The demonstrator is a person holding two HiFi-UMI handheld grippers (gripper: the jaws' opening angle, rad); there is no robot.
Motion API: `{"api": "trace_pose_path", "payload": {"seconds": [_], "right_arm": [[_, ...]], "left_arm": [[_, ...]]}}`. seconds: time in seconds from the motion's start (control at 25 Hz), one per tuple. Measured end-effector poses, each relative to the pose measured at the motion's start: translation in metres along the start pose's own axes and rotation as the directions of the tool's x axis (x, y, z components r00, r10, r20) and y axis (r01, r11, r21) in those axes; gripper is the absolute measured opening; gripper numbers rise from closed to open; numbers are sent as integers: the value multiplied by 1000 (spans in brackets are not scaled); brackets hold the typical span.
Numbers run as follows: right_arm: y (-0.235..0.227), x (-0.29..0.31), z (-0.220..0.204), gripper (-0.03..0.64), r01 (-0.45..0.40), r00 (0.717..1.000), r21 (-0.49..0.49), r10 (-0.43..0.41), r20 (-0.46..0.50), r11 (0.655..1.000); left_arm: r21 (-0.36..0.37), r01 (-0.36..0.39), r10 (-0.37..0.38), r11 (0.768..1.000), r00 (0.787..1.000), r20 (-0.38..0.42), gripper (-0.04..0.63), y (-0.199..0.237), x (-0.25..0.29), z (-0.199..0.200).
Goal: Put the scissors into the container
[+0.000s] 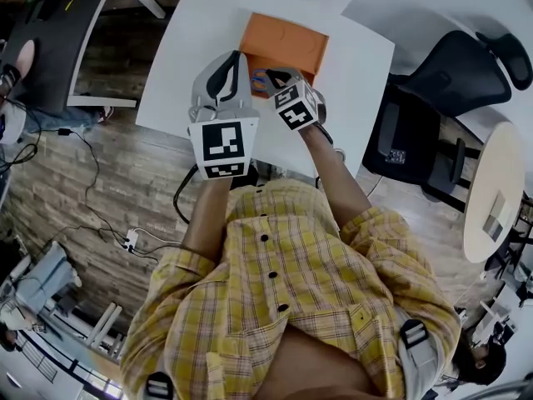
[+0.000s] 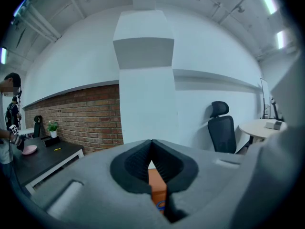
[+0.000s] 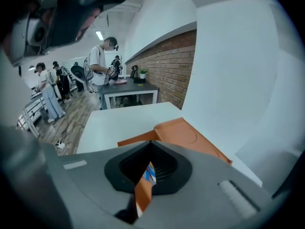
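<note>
An orange container (image 1: 283, 40) stands on the white table (image 1: 183, 65); it also shows in the right gripper view (image 3: 190, 135). The scissors (image 1: 260, 80), with orange and blue handles, sit at the container's near edge between the two grippers. My right gripper (image 1: 276, 76) is shut, and in its own view (image 3: 152, 143) an orange and blue part of the scissors (image 3: 144, 187) sits between the pads. My left gripper (image 1: 239, 55) hovers just left of it, its jaws (image 2: 152, 142) shut with nothing between them. Through the gap below its tips I see the container (image 2: 156, 185).
A black office chair (image 1: 454, 73) and a round table (image 1: 495, 190) stand to the right. A dark desk (image 1: 58, 32) stands at far left, with cables on the wooden floor (image 1: 125, 240). Several people (image 3: 100, 61) stand far off.
</note>
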State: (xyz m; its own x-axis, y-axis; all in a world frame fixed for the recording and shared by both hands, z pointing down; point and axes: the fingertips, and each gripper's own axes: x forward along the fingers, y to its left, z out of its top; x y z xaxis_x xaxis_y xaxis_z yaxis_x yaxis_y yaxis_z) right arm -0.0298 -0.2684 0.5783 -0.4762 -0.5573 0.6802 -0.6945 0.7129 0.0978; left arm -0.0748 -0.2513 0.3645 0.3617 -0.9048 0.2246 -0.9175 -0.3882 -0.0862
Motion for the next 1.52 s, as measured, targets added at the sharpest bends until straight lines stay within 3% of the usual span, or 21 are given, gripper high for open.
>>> {"api": "trace_pose_path", "payload": {"seconds": [0.44,0.84,1.52], "right_arm": [[-2,-57,44,6,31,974,207,-76,213,978],[-8,-104,76,6,56,930,244,-139,341,968],[-3,-153,109,6,91,856,308,-232,461,947]], "left_arm": [[6,1,-1,1000,1000,-1,-2,-2,-11,-4],[17,-6,6,1000,1000,6,-2,-2,-23,-1],[2,4,-4,1000,1000,21,-2,-4,-30,0]]}}
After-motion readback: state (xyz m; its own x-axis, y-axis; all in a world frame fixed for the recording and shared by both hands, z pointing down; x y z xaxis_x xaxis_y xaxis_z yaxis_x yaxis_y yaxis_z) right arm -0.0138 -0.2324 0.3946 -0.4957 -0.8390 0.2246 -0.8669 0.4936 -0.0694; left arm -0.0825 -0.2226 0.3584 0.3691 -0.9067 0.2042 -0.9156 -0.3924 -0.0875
